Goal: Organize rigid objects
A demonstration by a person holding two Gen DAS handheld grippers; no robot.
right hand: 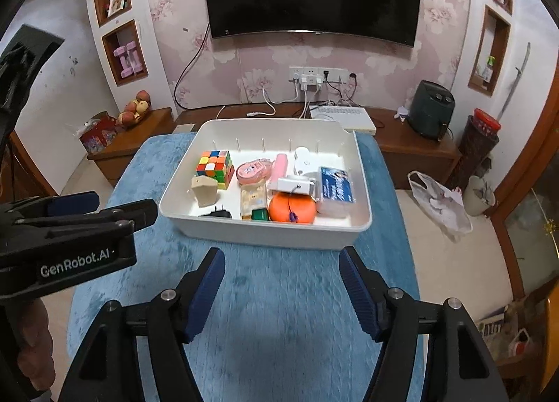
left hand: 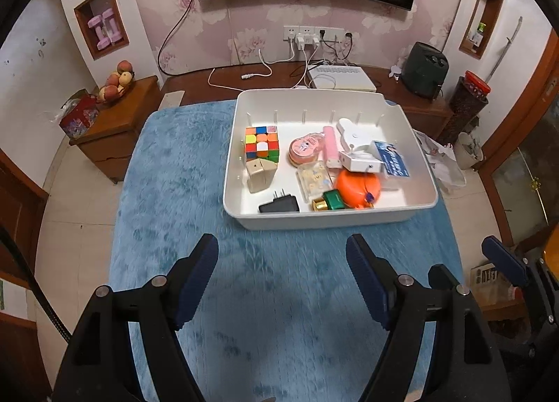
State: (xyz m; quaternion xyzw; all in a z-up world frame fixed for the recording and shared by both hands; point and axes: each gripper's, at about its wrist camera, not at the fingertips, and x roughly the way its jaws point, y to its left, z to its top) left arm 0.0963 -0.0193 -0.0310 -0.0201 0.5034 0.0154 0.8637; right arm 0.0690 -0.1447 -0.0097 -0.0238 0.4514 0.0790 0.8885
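Observation:
A white plastic bin (left hand: pixel 325 218) (right hand: pixel 272 234) sits on the blue fuzzy cloth (left hand: pixel 272 314) (right hand: pixel 279 297). Inside it lie a Rubik's cube (left hand: pixel 262 142) (right hand: pixel 215 164), a beige wooden block (left hand: pixel 259 174) (right hand: pixel 204 192), a black plug adapter (left hand: pixel 279 205), an orange round case (left hand: pixel 360 188) (right hand: pixel 291 209), a green bottle (left hand: pixel 332 201), a pink round tin (left hand: pixel 303 150) (right hand: pixel 251 169), white boxes and a blue packet (left hand: pixel 393 159) (right hand: pixel 335 185). My left gripper (left hand: pixel 282 278) is open and empty before the bin. My right gripper (right hand: pixel 282 292) is open and empty too.
A wooden TV bench (right hand: pixel 401 143) with a white router box (left hand: pixel 340 78) and a dark heater (left hand: pixel 424 70) stands behind. A side cabinet with fruit (left hand: pixel 118 84) is at the left. A plastic bag (right hand: pixel 440 206) lies on the floor at the right.

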